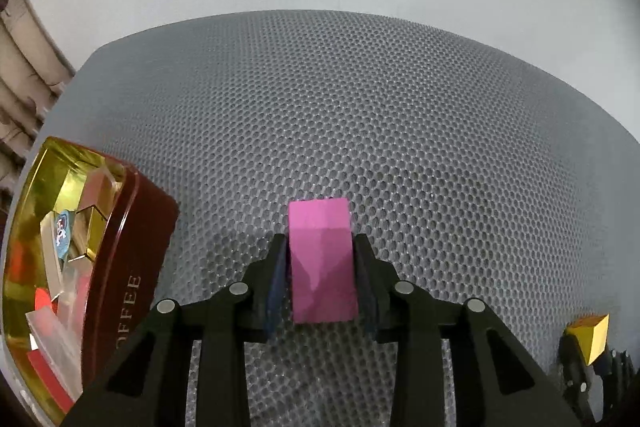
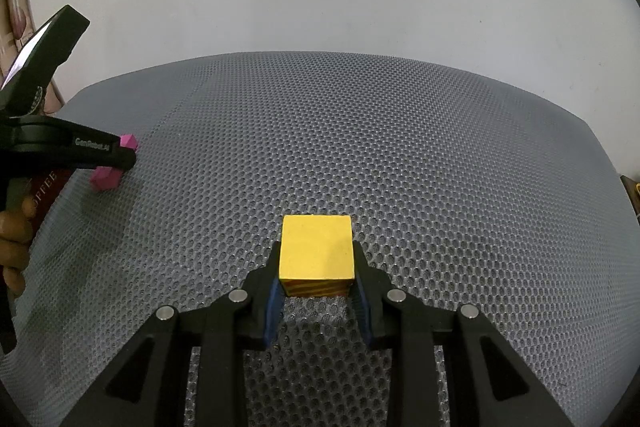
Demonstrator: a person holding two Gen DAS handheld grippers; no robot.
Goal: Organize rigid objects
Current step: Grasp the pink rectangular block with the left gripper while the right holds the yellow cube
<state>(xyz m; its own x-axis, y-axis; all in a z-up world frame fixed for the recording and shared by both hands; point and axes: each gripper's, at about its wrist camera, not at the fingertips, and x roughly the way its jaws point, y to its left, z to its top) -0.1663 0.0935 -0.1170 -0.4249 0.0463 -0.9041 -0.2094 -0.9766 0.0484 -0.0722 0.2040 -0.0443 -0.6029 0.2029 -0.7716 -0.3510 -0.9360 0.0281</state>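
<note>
Spread across the middle: grey honeycomb mat (image 1: pixel 360 107), likely there to stop blocks from sliding. At the near left edge: dark red coffee tin (image 1: pixel 132 267), lid off and gold lining showing, apparently the bin for sorted pieces, already holding a few.

Clamped shut in the left gripper (image 1: pixel 322 259): pink block (image 1: pixel 322 259), long axis running near to far along the fingers, far end jutting past the tips, close beside the tin.

Pinched in the right gripper (image 2: pixel 316 267): yellow block (image 2: pixel 316 247), roughly cubic, no clear long axis, plain face up, striped face toward the near side, well right of the pink one.
</note>
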